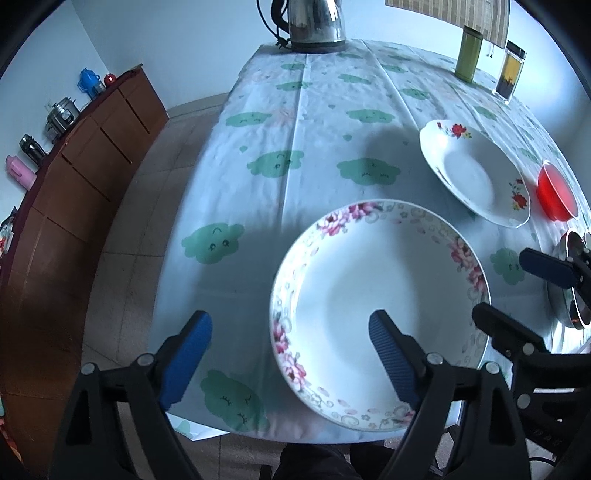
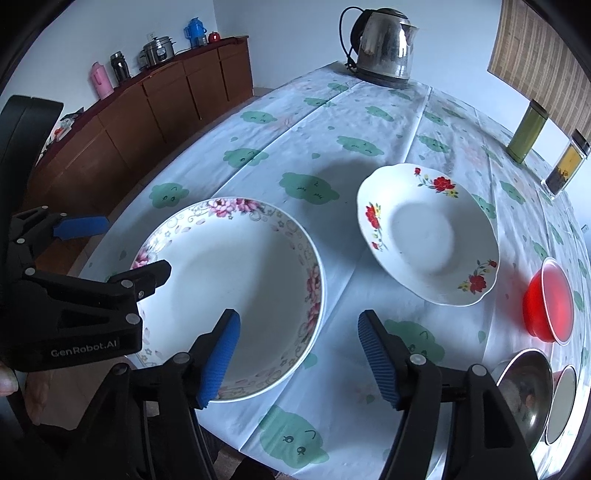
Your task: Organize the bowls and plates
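Note:
A deep white plate with pink flowers (image 1: 376,295) (image 2: 240,280) lies near the table's front edge. A white plate with red flowers (image 1: 472,171) (image 2: 428,236) lies beyond it to the right. A red bowl (image 1: 556,192) (image 2: 548,299) and steel bowls (image 1: 570,280) (image 2: 532,387) sit at the right. My left gripper (image 1: 291,354) (image 2: 122,247) is open, straddling the pink plate's left rim. My right gripper (image 2: 299,354) (image 1: 509,284) is open, empty, above the pink plate's right rim.
A steel kettle (image 1: 314,22) (image 2: 384,44) stands at the table's far end. A green canister (image 1: 469,55) (image 2: 526,133) and a clear jar (image 1: 509,72) (image 2: 565,166) stand far right. A wooden sideboard (image 1: 74,177) (image 2: 147,107) runs along the left wall.

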The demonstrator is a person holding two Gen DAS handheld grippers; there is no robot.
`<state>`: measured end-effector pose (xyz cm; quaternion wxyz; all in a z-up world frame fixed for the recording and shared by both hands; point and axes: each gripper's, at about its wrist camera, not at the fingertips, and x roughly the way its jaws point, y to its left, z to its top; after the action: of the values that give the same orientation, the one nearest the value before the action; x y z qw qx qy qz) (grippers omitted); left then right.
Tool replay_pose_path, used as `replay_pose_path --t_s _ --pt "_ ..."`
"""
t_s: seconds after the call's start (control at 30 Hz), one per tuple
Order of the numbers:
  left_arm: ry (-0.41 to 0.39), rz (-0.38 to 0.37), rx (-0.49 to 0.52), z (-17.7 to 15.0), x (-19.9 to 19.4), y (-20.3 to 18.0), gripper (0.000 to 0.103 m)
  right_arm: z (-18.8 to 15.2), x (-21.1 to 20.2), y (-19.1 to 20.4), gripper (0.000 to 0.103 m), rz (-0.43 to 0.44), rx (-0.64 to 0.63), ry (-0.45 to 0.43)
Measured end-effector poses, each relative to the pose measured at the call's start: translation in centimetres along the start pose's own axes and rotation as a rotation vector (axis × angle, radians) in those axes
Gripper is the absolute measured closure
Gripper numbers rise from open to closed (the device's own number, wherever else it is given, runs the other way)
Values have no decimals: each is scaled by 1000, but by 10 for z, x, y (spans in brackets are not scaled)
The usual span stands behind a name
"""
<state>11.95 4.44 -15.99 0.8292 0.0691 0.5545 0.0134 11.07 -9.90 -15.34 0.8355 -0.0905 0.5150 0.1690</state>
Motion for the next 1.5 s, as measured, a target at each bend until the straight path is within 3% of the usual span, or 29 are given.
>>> replay_pose_path --t_s 0.77,1.5 --pt "1 -60 97 44 15 -31 14 10 0 -47 35 -37 152 -6" --pt "5 -141 195 105 34 -82 14 18 8 -131 35 -118 384 0"
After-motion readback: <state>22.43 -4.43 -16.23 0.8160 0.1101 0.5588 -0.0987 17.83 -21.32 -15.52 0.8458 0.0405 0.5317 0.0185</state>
